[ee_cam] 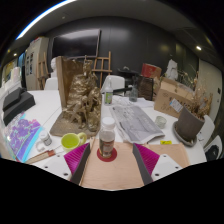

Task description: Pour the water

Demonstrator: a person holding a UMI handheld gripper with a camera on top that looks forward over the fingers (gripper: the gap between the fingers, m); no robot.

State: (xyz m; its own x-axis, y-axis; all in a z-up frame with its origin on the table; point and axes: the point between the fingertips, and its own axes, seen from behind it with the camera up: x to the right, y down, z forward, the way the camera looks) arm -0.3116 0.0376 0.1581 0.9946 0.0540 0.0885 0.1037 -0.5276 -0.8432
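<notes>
Between the two fingers of the claw (107,168) stands a small clear bottle (107,140) with a white cap and a dark red label. The claw is spread apart, its magenta pads (148,158) well clear of the bottle on either side, so the bottle rests on its own on the pale wooden board (110,172) beneath the fingers. Just left of the bottle lies a yellow-green cup (72,140) on the white desk (45,100). Beside it, further left, sit a wooden stick (42,156) and a colourful printed sheet (22,134). Directly beyond the bottle rises a gold, glittery sculpture (83,98), with a brown cardboard piece (66,75) behind it. To the right of the bottle a newspaper (138,122) lies flat on the desk, with a small white cup (162,121) at its far edge and a dark grey bowl-shaped thing (188,123) beyond that. A cardboard box (172,95) stands further back on the right.
</notes>
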